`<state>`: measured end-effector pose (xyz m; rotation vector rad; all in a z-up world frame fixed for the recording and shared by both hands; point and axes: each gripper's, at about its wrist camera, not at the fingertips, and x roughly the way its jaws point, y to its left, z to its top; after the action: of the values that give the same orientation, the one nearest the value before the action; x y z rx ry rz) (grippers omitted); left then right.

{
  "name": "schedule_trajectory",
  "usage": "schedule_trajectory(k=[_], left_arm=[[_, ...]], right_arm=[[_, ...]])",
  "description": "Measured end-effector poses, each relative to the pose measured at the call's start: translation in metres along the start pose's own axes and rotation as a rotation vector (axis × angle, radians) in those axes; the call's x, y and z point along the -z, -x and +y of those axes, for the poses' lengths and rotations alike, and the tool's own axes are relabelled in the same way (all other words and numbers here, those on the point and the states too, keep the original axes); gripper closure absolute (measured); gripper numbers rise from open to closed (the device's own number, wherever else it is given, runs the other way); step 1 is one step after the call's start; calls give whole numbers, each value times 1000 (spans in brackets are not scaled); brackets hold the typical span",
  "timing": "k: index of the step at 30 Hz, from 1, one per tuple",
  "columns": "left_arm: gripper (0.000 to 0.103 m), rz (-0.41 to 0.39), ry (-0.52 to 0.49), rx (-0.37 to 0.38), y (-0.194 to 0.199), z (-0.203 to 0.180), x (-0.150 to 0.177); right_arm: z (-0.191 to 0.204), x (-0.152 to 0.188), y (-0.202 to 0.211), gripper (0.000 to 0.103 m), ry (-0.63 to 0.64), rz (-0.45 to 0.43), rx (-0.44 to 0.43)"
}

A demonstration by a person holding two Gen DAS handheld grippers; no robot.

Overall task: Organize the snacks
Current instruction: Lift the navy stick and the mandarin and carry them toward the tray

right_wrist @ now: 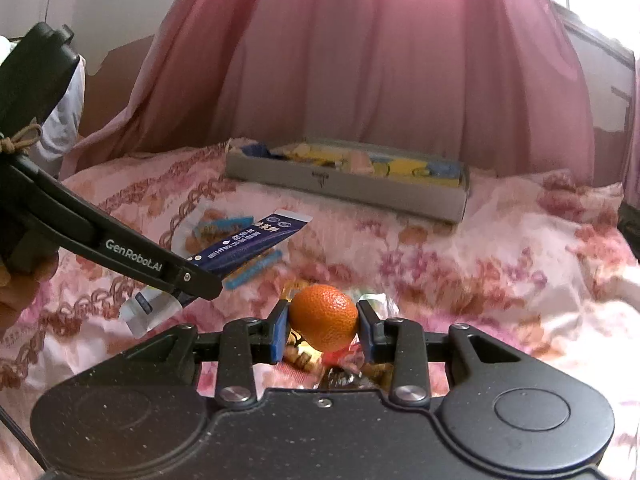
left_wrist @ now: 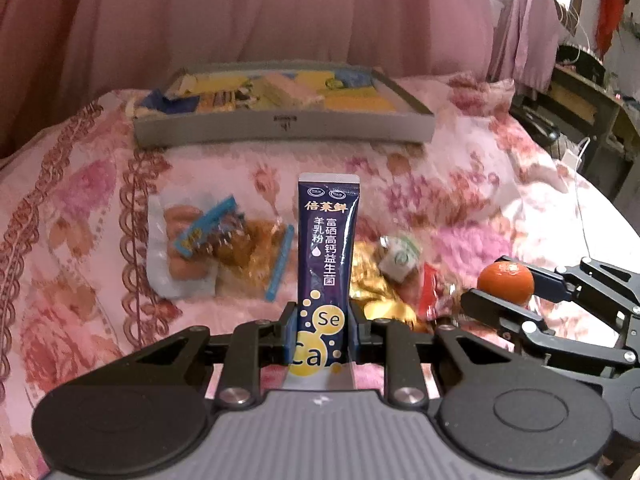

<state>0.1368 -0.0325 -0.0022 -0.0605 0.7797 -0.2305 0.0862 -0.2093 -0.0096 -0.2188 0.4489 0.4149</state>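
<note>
The left gripper (left_wrist: 322,334) has its jaws clenched on a dark blue sachet (left_wrist: 326,248). The right gripper (right_wrist: 323,330) jaws grasp an orange (right_wrist: 323,322) above the bed (right_wrist: 500,240).

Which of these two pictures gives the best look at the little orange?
The right wrist view: the orange sits front and centre, clamped in the right gripper. In the left wrist view the orange shows small at the right edge, part hidden by that gripper's fingers.
</note>
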Motion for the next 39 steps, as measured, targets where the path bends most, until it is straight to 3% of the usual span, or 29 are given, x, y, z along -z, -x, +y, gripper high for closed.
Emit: schedule_trajectory(k=[16,31,39], left_arm=[[76,-146,33,-46,13,20,-66],[76,-213,89,-50,-25,37,-112],[76,-205,66,-62,-53,50,-140]], right_arm=[[-14,-51,-13,66,23,-84,5],[-49,-92,-65,66,28,-105,19],[-79,-120,-111,66,7,-113,48]])
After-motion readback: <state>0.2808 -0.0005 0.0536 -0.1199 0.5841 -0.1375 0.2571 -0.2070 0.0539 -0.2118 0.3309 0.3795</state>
